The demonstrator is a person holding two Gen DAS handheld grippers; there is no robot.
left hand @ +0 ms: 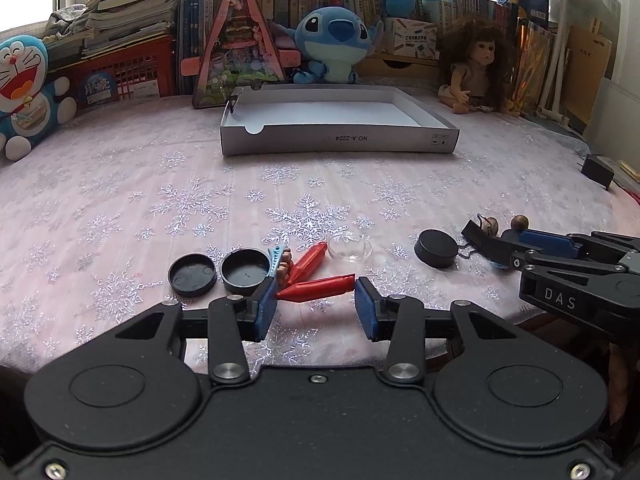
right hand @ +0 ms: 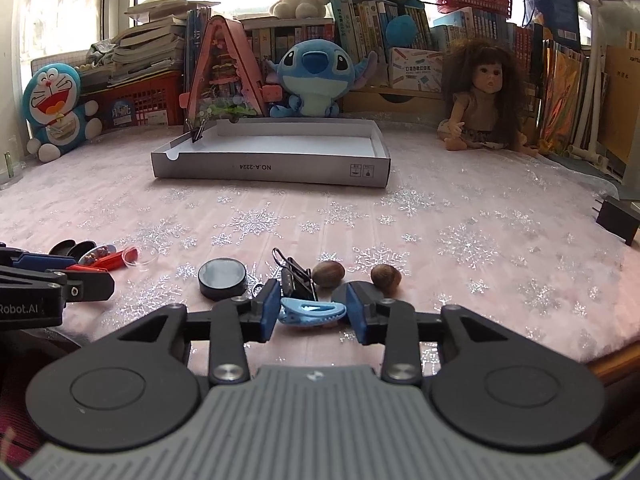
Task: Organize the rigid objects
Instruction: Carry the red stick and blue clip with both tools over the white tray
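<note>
My left gripper (left hand: 315,307) is released around a red clip (left hand: 316,289), lower centre; my right gripper (right hand: 312,311) brackets a blue clip (right hand: 312,311), contact unclear.

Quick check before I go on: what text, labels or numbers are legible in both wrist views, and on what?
"NO.A-2224", printed upside down, on the front wall of the white box.
"DAS" on the right gripper body, left wrist view.
"Robot.AI" on the left gripper body, right wrist view.
Book spines and box pictograms: too small to read.
</note>
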